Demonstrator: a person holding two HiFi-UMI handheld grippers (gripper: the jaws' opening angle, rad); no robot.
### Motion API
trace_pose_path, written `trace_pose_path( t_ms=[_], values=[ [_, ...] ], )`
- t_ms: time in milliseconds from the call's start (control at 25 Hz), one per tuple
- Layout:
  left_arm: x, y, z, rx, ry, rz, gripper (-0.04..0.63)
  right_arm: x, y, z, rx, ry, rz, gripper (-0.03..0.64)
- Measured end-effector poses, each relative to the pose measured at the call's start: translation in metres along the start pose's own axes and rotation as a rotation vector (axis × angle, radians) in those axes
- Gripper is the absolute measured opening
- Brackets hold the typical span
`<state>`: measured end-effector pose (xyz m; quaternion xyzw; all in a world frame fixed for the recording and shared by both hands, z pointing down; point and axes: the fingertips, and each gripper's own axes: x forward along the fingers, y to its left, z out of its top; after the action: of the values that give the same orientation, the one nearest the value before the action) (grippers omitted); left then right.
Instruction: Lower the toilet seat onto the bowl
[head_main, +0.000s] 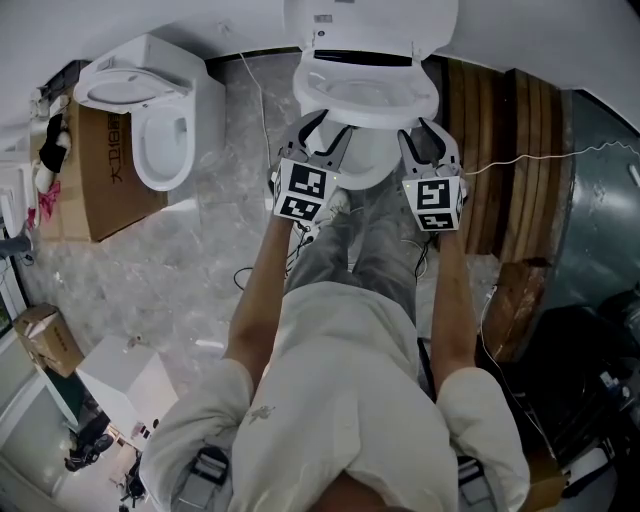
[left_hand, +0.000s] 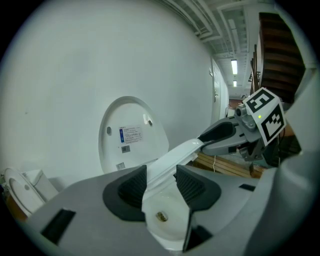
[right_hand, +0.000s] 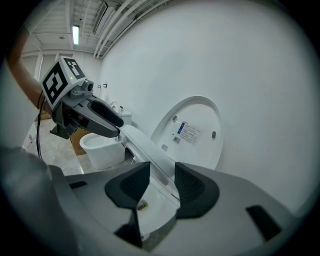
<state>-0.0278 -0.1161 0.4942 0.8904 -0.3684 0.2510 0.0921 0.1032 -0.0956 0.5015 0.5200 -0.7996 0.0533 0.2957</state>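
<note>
The white toilet seat (head_main: 368, 100) hangs partway down over the bowl (head_main: 365, 162), and the lid (head_main: 370, 22) stands upright against the wall. My left gripper (head_main: 322, 135) is shut on the seat's left rim and my right gripper (head_main: 425, 138) on its right rim. In the left gripper view the seat rim (left_hand: 172, 160) runs between the pads of my left gripper (left_hand: 160, 182), with the bowl's drain (left_hand: 161, 216) below and the lid (left_hand: 131, 132) behind. In the right gripper view the seat rim (right_hand: 145, 147) passes between the pads of my right gripper (right_hand: 161, 181), in front of the lid (right_hand: 192, 132).
A second white toilet (head_main: 150, 110) sits beside a cardboard box (head_main: 100, 170) at the left. Wooden planks (head_main: 505, 150) lean at the right. A thin cable (head_main: 520, 158) crosses them. A small carton (head_main: 45, 340) and a white box (head_main: 125, 375) lie on the marble floor. The person's legs (head_main: 360, 250) stand before the bowl.
</note>
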Motion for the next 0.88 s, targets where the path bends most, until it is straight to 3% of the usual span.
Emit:
trace_pose_path(
  t_ms=[880],
  values=[
    [-0.013, -0.036, -0.065, 0.026, 0.084, -0.053, 0.207, -0.018, 0.043, -0.062, 0.026, 0.072, -0.006, 0.17]
  ],
)
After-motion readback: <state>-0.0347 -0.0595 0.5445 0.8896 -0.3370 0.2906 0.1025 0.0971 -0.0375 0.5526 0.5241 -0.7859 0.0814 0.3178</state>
